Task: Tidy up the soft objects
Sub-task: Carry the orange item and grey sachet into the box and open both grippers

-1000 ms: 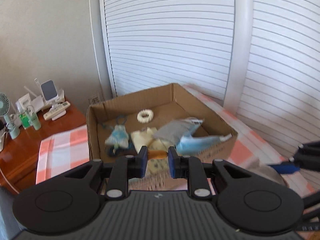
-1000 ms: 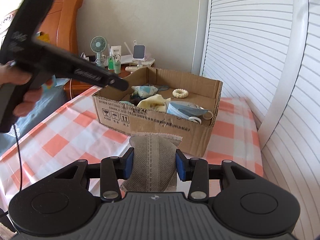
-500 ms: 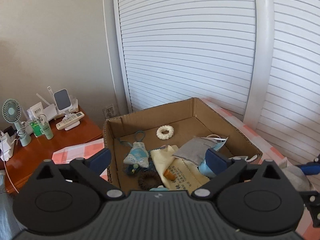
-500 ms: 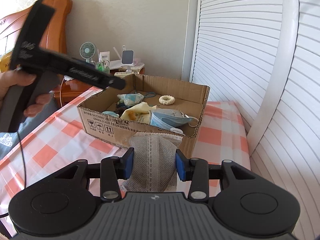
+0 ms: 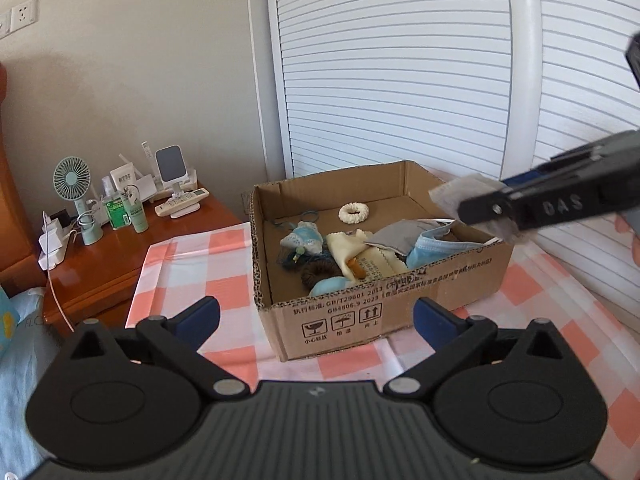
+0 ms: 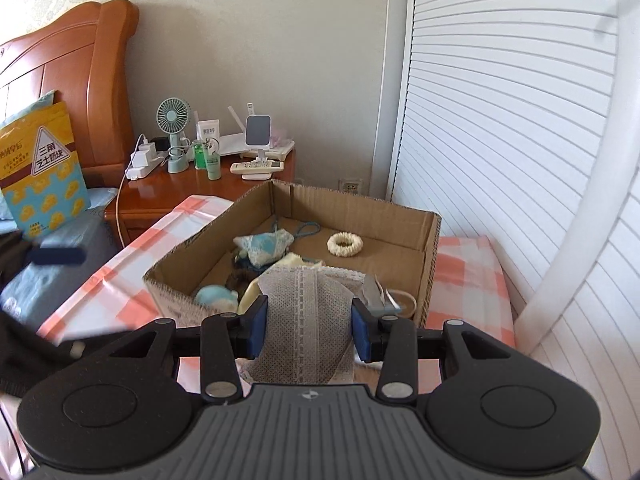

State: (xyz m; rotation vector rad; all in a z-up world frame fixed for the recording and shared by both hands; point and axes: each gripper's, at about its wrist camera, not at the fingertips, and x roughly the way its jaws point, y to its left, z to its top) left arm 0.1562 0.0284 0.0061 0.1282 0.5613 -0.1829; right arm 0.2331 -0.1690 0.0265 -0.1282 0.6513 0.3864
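Cardboard box [image 5: 400,312] on checkered bed [image 5: 192,264], holding masks, scrunchie [image 5: 353,213], cloth. Left hand-held gripper [image 5: 316,318] released, jaws wide and just opened, nothing between them, in front of box. Right hand-held gripper [image 6: 308,330] clenched on grey mask [image 6: 306,320], held over box's near right corner.

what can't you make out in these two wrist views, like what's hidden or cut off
- Right wrist view: the grey mesh mask, gripped by the right hand-held gripper, hides the blue mask and the box's near right corner.
- Right wrist view: the left hand-held gripper is a blurred dark shape cut off at the left edge; jaws unreadable there.
- Left wrist view: print on the cardboard box is too small to read.
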